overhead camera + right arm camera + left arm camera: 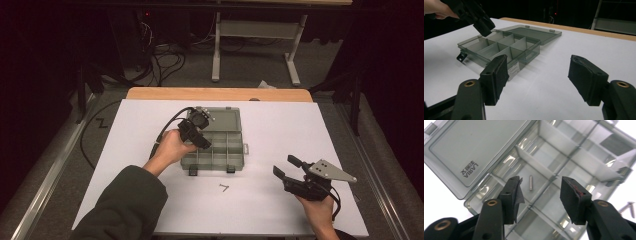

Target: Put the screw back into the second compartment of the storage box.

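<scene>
One screw point(531, 182) lay in the box point(584, 157) under the spread left tool point(541, 195); a careless nudge could bounce it out.

The organizer box's open lid point(471, 147) bears the brand "LARIA" beside two unreadable characters.

I'm working in a lab or test room, not a home. My counter point(150, 93) has a wooden top under a white sheet point(280, 130), lit hard while everything around it stays dark. At the upper left of the high view, loose cables point(167, 60) run over a grey floor point(250, 70) toward gear with a red light point(146, 14). At the top centre stands the metal frame of another desk point(260, 30).
</scene>
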Motion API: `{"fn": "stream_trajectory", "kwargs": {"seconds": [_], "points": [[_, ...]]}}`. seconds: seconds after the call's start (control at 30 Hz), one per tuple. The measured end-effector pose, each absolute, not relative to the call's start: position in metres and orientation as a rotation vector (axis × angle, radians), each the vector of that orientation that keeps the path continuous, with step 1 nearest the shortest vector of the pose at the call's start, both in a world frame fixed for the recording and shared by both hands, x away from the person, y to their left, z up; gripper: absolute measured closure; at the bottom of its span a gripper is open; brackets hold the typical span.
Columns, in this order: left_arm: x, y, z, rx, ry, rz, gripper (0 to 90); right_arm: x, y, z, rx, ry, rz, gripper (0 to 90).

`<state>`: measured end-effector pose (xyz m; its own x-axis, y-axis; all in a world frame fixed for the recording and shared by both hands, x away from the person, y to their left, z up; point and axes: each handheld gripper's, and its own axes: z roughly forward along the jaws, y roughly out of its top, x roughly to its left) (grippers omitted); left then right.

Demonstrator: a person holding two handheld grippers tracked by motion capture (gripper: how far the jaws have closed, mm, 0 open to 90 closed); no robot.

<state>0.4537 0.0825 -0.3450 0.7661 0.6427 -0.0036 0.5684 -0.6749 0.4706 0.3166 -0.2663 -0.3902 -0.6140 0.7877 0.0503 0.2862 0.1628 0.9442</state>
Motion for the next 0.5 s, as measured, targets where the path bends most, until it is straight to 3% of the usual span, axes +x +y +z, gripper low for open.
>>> {"fn": "stream_trajectory", "kwargs": {"seconds": [0.5], "points": [[0.426, 0.075, -0.339, 2.53, 0.802, 0.207, 46.0, 0.316, -0.266, -0.39, 1.022, 1.986, 1.456, 33.5]]}}
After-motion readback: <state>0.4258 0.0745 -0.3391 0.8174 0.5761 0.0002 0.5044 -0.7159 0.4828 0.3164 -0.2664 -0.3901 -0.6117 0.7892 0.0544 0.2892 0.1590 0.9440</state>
